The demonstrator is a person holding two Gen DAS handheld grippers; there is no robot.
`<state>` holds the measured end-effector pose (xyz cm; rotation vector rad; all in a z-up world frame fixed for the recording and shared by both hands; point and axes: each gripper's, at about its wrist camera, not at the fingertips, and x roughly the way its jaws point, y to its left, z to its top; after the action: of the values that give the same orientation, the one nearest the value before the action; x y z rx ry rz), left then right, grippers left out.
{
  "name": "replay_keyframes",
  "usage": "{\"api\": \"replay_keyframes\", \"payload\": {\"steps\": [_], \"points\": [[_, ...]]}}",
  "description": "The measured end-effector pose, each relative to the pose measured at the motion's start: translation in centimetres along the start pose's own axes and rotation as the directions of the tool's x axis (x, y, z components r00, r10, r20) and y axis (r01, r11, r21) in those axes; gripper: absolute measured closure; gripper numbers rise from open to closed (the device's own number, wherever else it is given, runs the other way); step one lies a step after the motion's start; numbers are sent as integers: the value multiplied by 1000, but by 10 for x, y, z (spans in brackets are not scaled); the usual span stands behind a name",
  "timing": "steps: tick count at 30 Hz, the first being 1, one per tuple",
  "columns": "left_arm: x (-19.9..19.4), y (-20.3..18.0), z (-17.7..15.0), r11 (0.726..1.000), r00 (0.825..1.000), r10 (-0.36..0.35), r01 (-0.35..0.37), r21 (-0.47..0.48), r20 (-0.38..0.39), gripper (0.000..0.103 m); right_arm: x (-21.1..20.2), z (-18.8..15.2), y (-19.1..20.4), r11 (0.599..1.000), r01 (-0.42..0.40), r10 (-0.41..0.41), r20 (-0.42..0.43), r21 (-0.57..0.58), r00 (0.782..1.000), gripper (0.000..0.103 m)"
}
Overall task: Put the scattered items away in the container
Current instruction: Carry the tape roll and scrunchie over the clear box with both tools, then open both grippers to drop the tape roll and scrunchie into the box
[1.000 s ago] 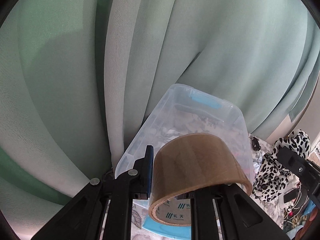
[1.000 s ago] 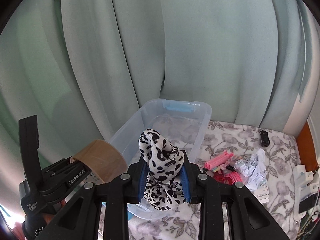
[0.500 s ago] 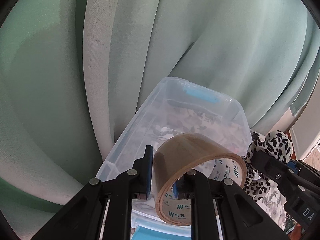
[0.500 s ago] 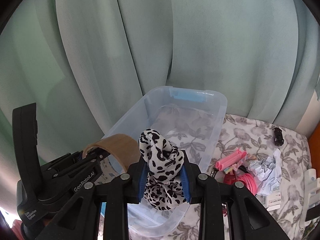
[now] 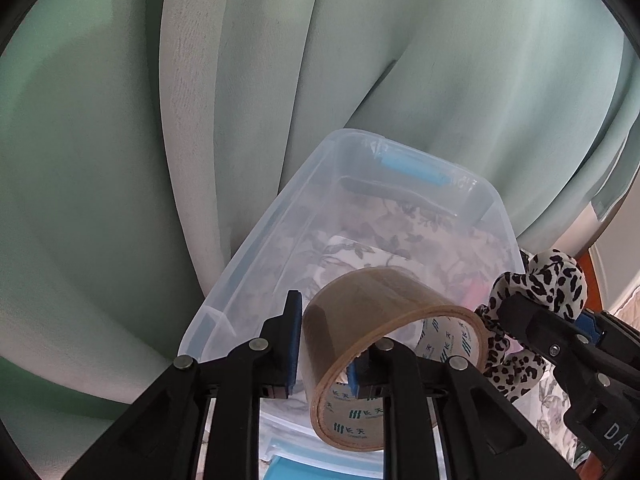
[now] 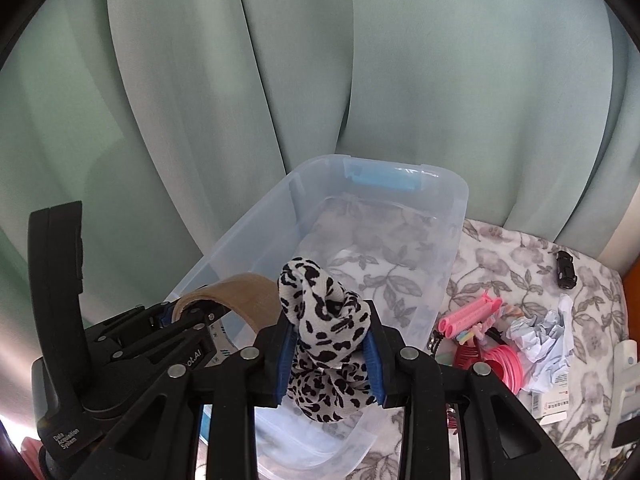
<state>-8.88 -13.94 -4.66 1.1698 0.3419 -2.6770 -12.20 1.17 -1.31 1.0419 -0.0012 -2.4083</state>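
Tape point(image 5: 380, 312), a brown roll with printed lettering on its inner core, hangs over the near end of the clear plastic bin point(image 5: 256, 248), its wall between the two fingers of the left claw point(image 5: 324, 344); that claw is easing apart, a sliver of gap shows beside the left blue pad, and whether the inner pad presses the roll I cannot tell. Just to its right, the right claw point(image 6: 330, 354) has a leopard-print cloth point(image 6: 320, 308) bunched between its blue pads, the knotted top poking up above the fingers and the rest drooping below; this claw is opening too, yet the pads touch the fabric on both sides. Both things hover above the bin's near rim, neither resting inside. The bin stands on a surface covered with a grey floral cloth point(image 6: 500, 256), its far end with a blue handle point(image 6: 384, 180) close against pale green curtains point(image 6: 440, 80), and its bottom looks bare apart from a pale flat patch seen through the plastic. Off to the right of the bin lie pink hair rollers point(image 6: 472, 314), a pink round lid-like piece point(image 6: 506, 366), a crumpled paper point(image 6: 540, 332) and, farther back and well apart, a small black toy car point(image 6: 566, 270).
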Motion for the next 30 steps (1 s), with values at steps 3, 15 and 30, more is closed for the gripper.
{"api": "replay_keyframes", "payload": {"steps": [3, 15, 30], "points": [[-1, 1, -2, 1000, 1000, 6, -6, 0, -9, 69, -1, -1, 1, 1000, 1, -1, 3, 2, 1000, 52], [-15, -2, -2, 1000, 999, -27, 27, 5, 20, 52, -16, 1, 7, 1000, 10, -10, 26, 11, 1000, 41], [-57, -17, -9, 998, 997, -31, 28, 47, 65, 45, -60, -15, -5, 998, 25, -30, 80, 61, 996, 41]]}}
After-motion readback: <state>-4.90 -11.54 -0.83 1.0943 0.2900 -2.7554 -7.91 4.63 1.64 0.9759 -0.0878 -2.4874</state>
